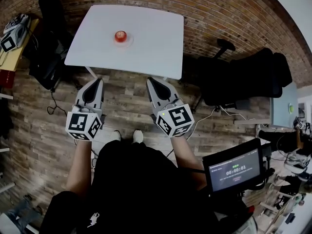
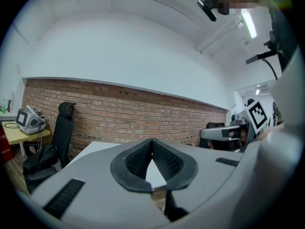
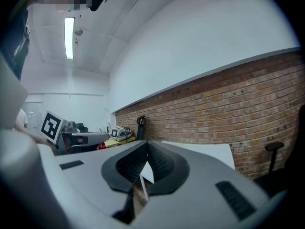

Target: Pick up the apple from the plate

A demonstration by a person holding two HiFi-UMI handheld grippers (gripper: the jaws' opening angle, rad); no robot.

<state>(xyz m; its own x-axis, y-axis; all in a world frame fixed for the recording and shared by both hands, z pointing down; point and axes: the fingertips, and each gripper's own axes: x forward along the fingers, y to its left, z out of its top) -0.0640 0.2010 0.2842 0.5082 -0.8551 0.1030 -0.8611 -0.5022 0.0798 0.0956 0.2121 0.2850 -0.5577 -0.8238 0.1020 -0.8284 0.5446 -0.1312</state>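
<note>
A red apple [image 1: 121, 35] rests on a small white plate [image 1: 127, 42] near the middle of a white table [image 1: 156, 48], seen in the head view. My left gripper [image 1: 96, 80] and my right gripper [image 1: 152, 80] hang side by side over the wooden floor, just short of the table's near edge, both pointing at it. Each is shut with nothing between its jaws. In the left gripper view the left gripper [image 2: 152, 142] has its tips touching; the right gripper [image 3: 146, 144] looks the same in its own view. The apple is hidden in both gripper views.
A black office chair [image 1: 243, 79] stands right of the table, another dark chair [image 1: 48, 13] at its left. A yellow desk with a device [image 1: 14, 30] is far left. A brick wall [image 2: 119, 113] runs behind the table. A screen [image 1: 234, 169] sits at lower right.
</note>
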